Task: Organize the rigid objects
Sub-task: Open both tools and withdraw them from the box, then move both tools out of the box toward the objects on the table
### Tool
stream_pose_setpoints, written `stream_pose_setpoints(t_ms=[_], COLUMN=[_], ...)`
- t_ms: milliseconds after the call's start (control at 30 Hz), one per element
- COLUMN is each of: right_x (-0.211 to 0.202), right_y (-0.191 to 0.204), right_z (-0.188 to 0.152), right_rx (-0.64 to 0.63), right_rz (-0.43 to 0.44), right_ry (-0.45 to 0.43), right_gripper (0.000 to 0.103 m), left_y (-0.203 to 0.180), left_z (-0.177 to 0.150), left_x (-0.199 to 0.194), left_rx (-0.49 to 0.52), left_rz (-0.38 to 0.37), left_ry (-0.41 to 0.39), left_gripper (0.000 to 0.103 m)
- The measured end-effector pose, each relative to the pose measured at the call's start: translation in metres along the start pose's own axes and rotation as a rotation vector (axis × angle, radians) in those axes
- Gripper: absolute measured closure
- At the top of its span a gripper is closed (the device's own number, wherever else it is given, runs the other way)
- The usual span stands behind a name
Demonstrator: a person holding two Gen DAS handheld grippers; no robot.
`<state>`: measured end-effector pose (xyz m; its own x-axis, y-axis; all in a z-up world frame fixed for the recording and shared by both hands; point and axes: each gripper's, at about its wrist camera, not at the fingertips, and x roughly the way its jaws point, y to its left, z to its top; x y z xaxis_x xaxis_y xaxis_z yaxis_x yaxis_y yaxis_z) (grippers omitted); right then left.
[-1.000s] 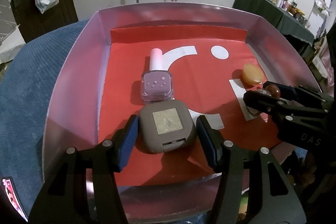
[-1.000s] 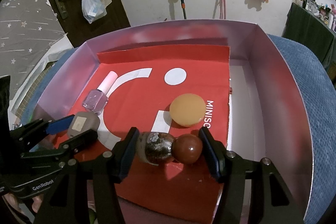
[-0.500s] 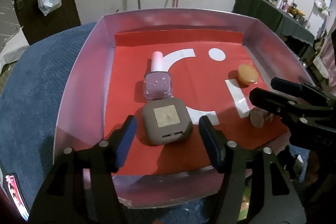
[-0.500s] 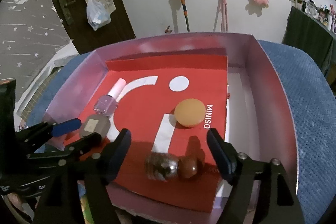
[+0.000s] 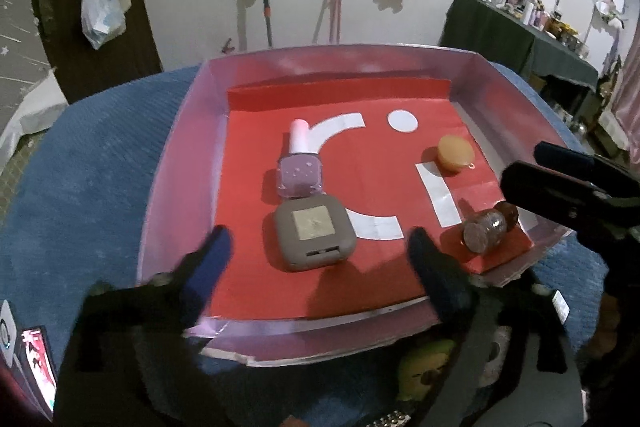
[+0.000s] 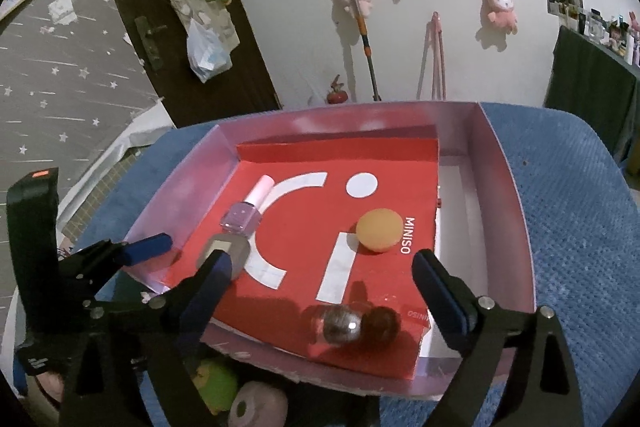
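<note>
A shallow pink box (image 5: pixel 180 155) (image 6: pixel 516 227) lined with red paper rests on a blue cushion. In it lie a taupe square compact (image 5: pixel 314 233) (image 6: pixel 236 249), a lilac nail polish bottle (image 5: pixel 300 171) (image 6: pixel 244 215), an orange round disc (image 5: pixel 454 153) (image 6: pixel 378 229) and a small dark bottle with a brown round cap (image 5: pixel 490 227) (image 6: pixel 352 323). My left gripper (image 5: pixel 320 259) hangs above the compact, jaws opening wide, nothing between them. My right gripper (image 6: pixel 320 281) hovers over the dark bottle, jaws opening too, clear of it.
The blue cushion (image 5: pixel 80 187) (image 6: pixel 580 227) surrounds the box. A green toy (image 6: pixel 212 383) and a pinkish roll (image 6: pixel 258 407) lie below the box's near edge. A white wall with hung plush toys stands behind; a cluttered dark table (image 5: pixel 520 39) is at the far right.
Both grippers let go and opened wide: the left off the compact, the right off the dark bottle. Both pulled back and up; the objects stayed lying in the box.
</note>
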<state>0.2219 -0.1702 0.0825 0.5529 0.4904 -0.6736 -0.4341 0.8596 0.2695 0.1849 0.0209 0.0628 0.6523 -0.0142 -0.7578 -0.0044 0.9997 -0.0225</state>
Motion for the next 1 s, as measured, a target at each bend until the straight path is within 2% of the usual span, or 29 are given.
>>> stream_pose_setpoints(t_ms=[167,333,533,733,1000], right_x=[-0.010,-0.020,-0.032,-0.047,-0.058], right_y=[0.006,0.008,0.016,0.028,0.039], right_z=[-0.002,-0.006,-0.012,-0.019,-0.032], right_rx=[-0.008,-0.008,-0.033,-0.094,-0.138], right_rz=[0.021,0.035,0.037,0.006,-0.016], right_ry=[-0.023,-0.047,-0.099,-0.176,-0.217], right_gripper=[0.000,0.000,0.000,0.000,0.000], left_y=[0.010,0.016,0.018,0.021,0.013], left_z=[-0.001,-0.004,-0.010,-0.016,-0.025], left_x=[-0.007,-0.013,-0.028,-0.038,-0.049], left_rx=[-0.036,-0.058,-0.077,-0.096,-0.076], left_rz=[-0.007,-0.012,0.008,-0.009,-0.004], left_ry=[-0.018,-0.033,-0.118,-0.143,-0.158], left_gripper=[0.003,0.000,0.000,0.000,0.000])
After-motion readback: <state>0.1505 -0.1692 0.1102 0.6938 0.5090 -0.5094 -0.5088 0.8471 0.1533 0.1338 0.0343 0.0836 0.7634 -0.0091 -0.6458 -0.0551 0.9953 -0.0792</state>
